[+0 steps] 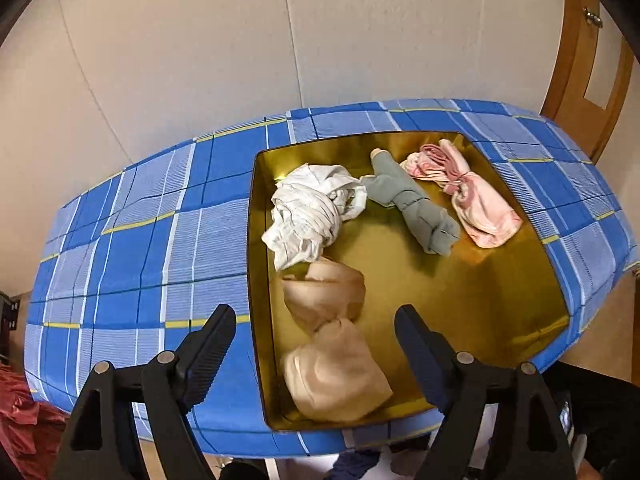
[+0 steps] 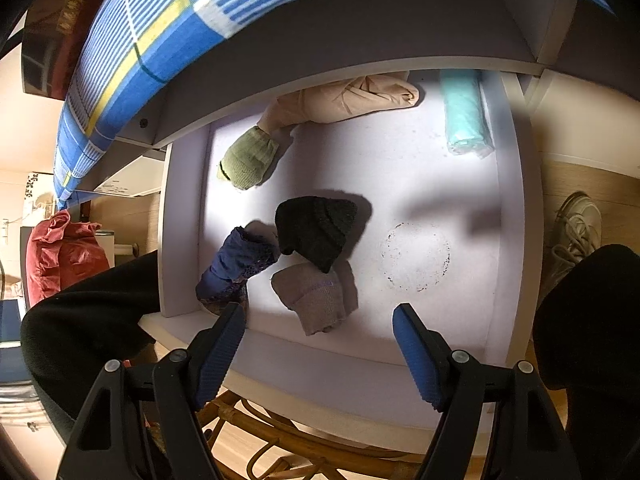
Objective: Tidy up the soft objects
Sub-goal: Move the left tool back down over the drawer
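Note:
In the left wrist view a gold tray point(image 1: 520, 280) sits on a blue plaid table point(image 1: 140, 240). It holds a white bundle point(image 1: 312, 208), a grey-green roll point(image 1: 416, 204), a pink bundle point(image 1: 472, 196) and a knotted beige bundle point(image 1: 332, 340). My left gripper point(image 1: 316, 356) is open and empty, above the beige bundle. In the right wrist view a white drawer point(image 2: 460, 200) holds a black sock ball point(image 2: 316, 232), a taupe one point(image 2: 316, 300), a navy one point(image 2: 236, 264), a green one point(image 2: 248, 160), a beige roll point(image 2: 352, 100) and a teal roll point(image 2: 464, 116). My right gripper point(image 2: 320, 352) is open and empty over the drawer's front.
The plaid table's edge point(image 2: 132, 60) overhangs the back of the drawer. A red cushion point(image 2: 64, 256) lies at the left. A rattan chair frame point(image 2: 280, 440) is below the drawer. A shoe point(image 2: 576, 228) stands on the wooden floor at the right. A wooden door point(image 1: 592, 80) is behind the table.

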Motion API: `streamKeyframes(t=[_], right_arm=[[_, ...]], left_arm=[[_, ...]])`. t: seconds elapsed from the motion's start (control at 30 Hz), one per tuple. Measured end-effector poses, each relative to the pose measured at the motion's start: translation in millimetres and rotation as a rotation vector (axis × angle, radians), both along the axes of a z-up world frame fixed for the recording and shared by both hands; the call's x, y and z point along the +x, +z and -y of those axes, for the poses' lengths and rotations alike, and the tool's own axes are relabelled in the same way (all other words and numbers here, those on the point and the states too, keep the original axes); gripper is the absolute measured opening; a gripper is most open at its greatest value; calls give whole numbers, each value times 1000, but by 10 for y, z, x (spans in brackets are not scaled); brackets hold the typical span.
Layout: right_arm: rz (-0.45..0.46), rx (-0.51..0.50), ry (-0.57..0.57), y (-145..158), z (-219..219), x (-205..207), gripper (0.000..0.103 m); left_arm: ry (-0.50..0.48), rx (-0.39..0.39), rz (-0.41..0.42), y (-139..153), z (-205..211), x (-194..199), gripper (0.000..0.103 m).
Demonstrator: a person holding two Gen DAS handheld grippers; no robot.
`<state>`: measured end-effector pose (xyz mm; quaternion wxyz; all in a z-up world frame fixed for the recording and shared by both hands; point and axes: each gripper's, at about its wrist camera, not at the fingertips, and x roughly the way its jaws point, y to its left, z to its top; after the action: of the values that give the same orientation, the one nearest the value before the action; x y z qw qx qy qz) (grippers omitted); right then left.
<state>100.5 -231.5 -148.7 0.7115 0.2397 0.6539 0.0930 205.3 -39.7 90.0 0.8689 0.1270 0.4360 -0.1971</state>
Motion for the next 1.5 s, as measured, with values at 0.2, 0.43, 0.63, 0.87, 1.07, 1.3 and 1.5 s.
streamKeyframes(t=[0.2,0.43,0.63,0.87,1.07,1.3,1.5], right_arm=[[-1,-17,1,-4,9,3,77],[-7,-43,4,-22,12,6,77],[-19,-69,13,-64,3,11,77],[-34,-95,33,-138,-25,12,77],[-46,-111,56,-199,-64,0,80],[-65,-159,84,-290,-113,-23,80],[-95,-203,103,-432,-160,-27,80]], left_arm=[[-31,-54,30,79,-144,-333,83],[-92,-122,41,-9,-347,-848,83],[-120,-101,11,-378,-418,-1168,83],[-81,-76,-33,-853,-535,-1310,83],[10,-61,-72,-1277,-651,-1291,83],[72,28,-156,-1706,-701,-1238,83],[121,-21,-247,-1871,-787,-1205,83]])
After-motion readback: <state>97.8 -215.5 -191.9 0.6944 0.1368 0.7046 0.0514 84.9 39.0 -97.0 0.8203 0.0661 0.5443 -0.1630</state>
